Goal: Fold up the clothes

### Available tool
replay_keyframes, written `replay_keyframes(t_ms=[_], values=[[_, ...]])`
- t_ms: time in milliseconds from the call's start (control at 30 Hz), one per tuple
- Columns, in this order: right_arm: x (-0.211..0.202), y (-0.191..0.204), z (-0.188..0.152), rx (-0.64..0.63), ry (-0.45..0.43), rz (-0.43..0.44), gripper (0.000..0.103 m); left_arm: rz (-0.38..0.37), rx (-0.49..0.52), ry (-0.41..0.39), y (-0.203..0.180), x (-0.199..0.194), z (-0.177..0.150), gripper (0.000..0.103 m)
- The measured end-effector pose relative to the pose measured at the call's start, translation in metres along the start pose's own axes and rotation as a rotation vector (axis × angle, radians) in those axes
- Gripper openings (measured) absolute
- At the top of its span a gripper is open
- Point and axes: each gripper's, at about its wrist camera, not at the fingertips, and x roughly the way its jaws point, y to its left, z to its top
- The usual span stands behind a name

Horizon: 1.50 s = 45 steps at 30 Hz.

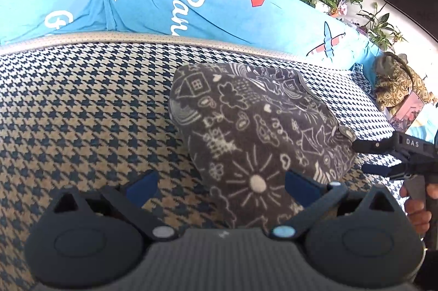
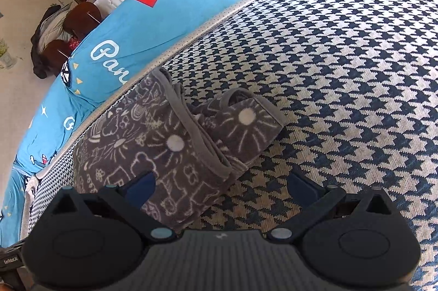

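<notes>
The grey blanket [image 1: 257, 132] with white doodles lies folded in a thick bundle on the checked sofa seat [image 1: 82, 105]. In the left camera's picture it sits in the middle and a bit to the right. In the right camera's picture it sits at the lower left, and a smaller folded flap [image 2: 246, 124] sticks out toward the middle.

The left gripper [image 1: 221, 185] hangs just above the near end of the blanket. Its jaws are spread wide and hold nothing. The right gripper [image 2: 221, 185] is also spread wide and holds nothing. One of its fingers is over the blanket's edge and the other is over bare seat. In the left camera's picture you can see the right gripper again at the right edge, with a hand [image 1: 416, 209] under it.

What could go wrong? The bundle looks soft and puffy. If a gripper bumps or pushes it, the layers could slide and the fold could fall open. The small flap looks loose, so a pinch that grabs only the top layer could pull it out and make a mess.

Counting: one blanket, two grippers, one blue cushion [image 1: 191, 3] along the back of the seat, and one brown patterned pillow [image 1: 397, 83] at the far right end.
</notes>
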Motion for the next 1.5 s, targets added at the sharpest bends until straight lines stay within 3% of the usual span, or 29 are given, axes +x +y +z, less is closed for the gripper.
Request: replay_keyframes(t_ms=[367, 767, 1000, 1333, 1500], values=[[0.024, 0.001, 0.007, 0.019, 0.002, 0.008, 0.103, -0.038, -0.022, 0.042, 0.002, 0.038, 0.009, 0.103], [0.05, 0.027, 0.009, -0.072, -0.003, 0.025, 0.103, -0.066, -0.031, 0.058, 0.0, 0.063, 0.017, 0.103], [0.053, 0.026, 0.011, -0.064, -0.016, 0.042, 0.103, -0.094, -0.044, 0.059, -0.003, 0.072, 0.021, 0.103], [0.056, 0.025, 0.014, -0.055, -0.022, 0.059, 0.093, -0.118, -0.087, 0.073, -0.006, 0.09, 0.025, 0.103], [0.054, 0.02, 0.014, -0.032, -0.02, 0.062, 0.093, -0.134, -0.1, 0.077, -0.002, 0.094, 0.023, 0.103]])
